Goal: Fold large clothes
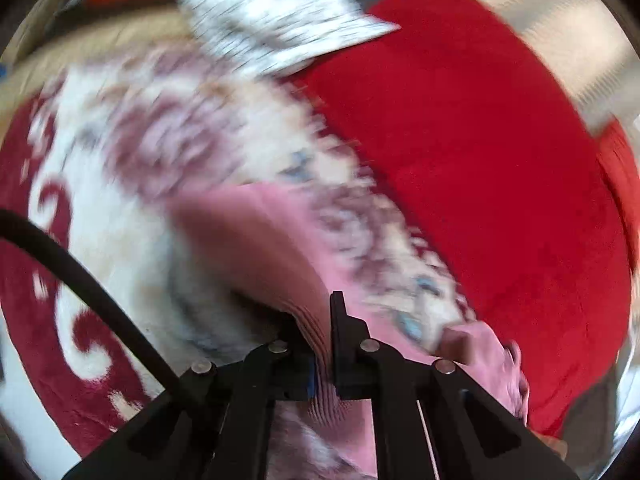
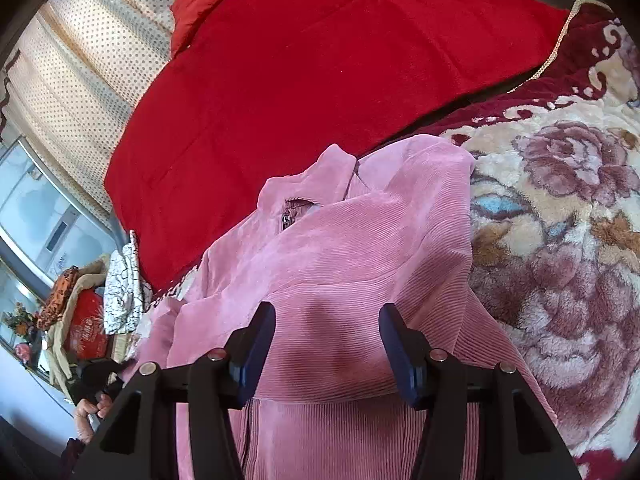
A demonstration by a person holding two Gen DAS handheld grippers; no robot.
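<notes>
Item: pink corduroy jacket (image 2: 340,248), zip-fronted, collar up, lying on the floral fleece blanket (image 2: 560,216) beside a red bedspread (image 2: 300,72).

Left gripper (image 1: 322,344): I have it pinched tight on a ribbed edge of the jacket, cloth gathered between the fingers. That view is badly blurred, so I cannot tell which part of the garment I hold.

Right gripper (image 2: 328,344): spread about halfway, hovering over the jacket's body; the pads touch nothing I can see.

Other: a black cable (image 1: 80,276) crosses the left view; a white patterned cloth (image 1: 280,16) lies at the far edge of the blanket.

Risks, as I judge them: the corduroy may slide out of the left pinch if I pull quickly; lifting one-handed may drag the whole jacket askew rather than fold it; the fleece may catch the fabric and bunch the crease.
</notes>
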